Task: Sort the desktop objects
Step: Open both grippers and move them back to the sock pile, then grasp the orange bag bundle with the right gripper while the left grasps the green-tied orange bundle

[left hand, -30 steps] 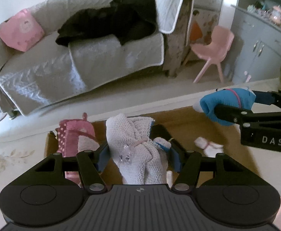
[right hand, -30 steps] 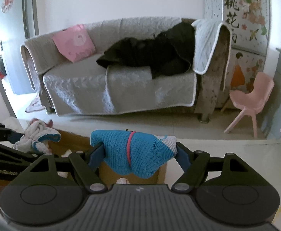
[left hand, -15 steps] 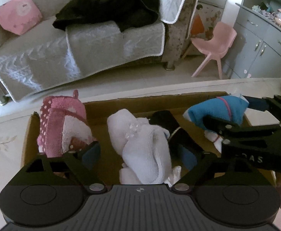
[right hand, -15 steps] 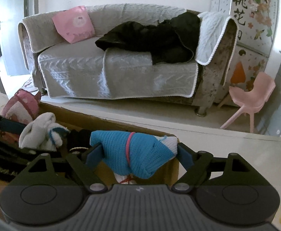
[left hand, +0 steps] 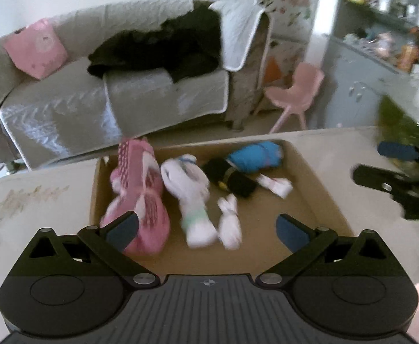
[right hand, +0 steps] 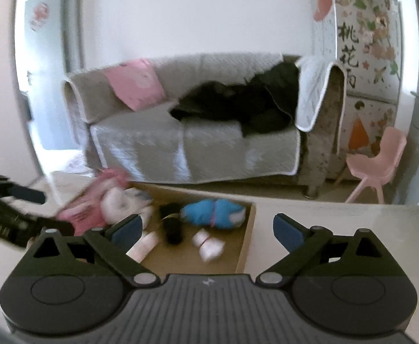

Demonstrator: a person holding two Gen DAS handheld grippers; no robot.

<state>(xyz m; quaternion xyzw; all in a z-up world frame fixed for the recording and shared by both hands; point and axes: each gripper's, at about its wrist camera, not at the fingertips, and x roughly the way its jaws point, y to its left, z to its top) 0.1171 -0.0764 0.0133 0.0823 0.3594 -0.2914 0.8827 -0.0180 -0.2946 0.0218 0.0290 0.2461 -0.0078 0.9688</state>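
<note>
Both the left gripper (left hand: 206,229) and right gripper (right hand: 206,229) were spread, holding nothing, above the cardboard box (left hand: 315,177) containing the blue sock roll (left hand: 252,159), black roll (left hand: 232,179) and pink socks (left hand: 140,197).

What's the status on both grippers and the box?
Left gripper open, empty. Right gripper open, empty. Blue sock bundle and white bundle lie in the cardboard box. Nothing between the fingers.

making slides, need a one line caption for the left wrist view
Open left gripper above a cardboard box holding pink, white, black and blue sock bundles.
</note>
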